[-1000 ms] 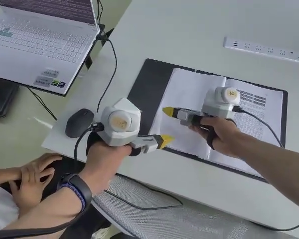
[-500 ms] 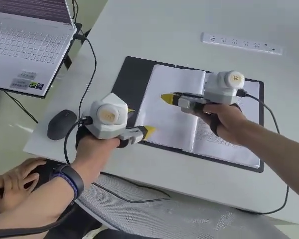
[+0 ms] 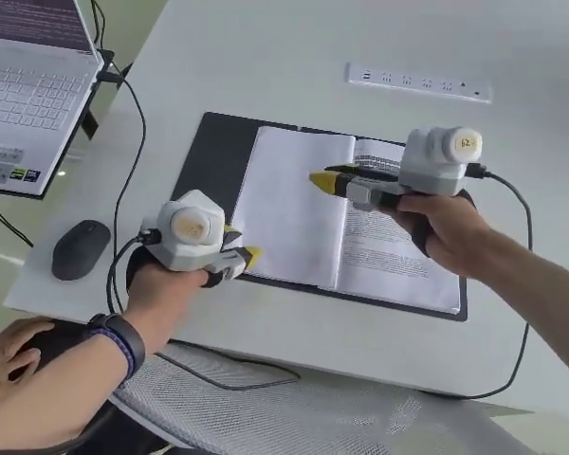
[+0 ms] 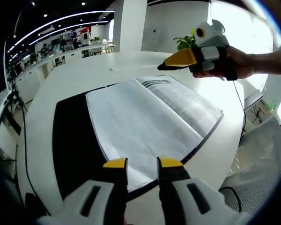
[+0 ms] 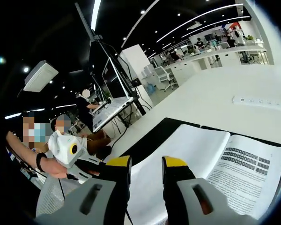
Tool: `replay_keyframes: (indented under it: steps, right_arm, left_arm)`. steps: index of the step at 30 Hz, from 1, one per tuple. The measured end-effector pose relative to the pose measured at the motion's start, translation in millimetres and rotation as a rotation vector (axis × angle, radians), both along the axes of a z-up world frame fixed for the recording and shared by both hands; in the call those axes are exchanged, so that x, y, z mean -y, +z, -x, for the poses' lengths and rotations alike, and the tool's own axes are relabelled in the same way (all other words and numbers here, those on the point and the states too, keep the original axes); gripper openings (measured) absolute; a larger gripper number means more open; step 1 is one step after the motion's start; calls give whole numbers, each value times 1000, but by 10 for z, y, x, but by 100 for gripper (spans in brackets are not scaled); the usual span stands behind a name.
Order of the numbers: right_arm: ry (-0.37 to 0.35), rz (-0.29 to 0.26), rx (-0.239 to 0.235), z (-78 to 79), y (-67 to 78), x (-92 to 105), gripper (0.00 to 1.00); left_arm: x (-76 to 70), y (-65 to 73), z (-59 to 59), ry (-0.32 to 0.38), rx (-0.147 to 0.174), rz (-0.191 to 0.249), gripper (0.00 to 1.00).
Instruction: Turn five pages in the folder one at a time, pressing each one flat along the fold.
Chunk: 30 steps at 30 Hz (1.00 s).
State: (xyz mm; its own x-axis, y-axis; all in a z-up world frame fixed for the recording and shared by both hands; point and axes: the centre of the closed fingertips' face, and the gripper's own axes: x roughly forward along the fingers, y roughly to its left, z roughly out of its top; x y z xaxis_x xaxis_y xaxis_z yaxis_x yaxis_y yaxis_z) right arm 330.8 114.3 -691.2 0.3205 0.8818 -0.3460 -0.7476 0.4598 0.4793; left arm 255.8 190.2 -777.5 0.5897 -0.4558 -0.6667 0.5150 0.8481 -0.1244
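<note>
Hovering at the open folder [image 3: 213,156], the left tool [image 4: 143,162] and right tool [image 5: 147,161], jaws slightly apart and empty, could catch several pages [image 3: 289,204] together, creasing them.

black folder [image 3: 211,156], white pages [image 3: 289,204], dark mouse [image 3: 81,249]

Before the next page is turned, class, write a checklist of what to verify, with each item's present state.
1. Folder open on the table: ok.
2. Left gripper jaws apart and empty: ok.
3. Right gripper jaws apart and empty, over the folder: ok.
4. A page held for turning: not ok.
5. Left page flat along the fold: cannot tell.
6. Pages turned so far: cannot tell.
</note>
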Motion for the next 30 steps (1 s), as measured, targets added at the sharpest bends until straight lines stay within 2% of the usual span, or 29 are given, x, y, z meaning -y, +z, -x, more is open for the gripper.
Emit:
replay_keyframes:
  steps: [8,12,14,17,19,26,30]
  right_arm:
    - [-8,7,9,64,6,160,25]
    - [-11,11,4,102,-32,210,25]
    - [-12,16,-2,113,-66,230,25]
    - [-19,14,-13,140,-120,255,25]
    - [-20,16,-20,157,-164,259,25]
    - [-20,23,-43,209,-302,237,25]
    - [-20,20,-71,248,-419,222,24]
  left_arm:
    - [-68,-327,51,2,-47,-47,12]
    - [-66,-412,20,-14,-45,-70,8]
    - [-61,-419,8,-47,-27,-105,8]
    - [-67,-412,-14,-41,-24,-113,6]
    - [-106,-414,-37,-38,-10,-143,2]
    - [-128,-400,-44,-26,-14,-144,0]
    - [-133,-404,-40,-24,-14,-142,0]
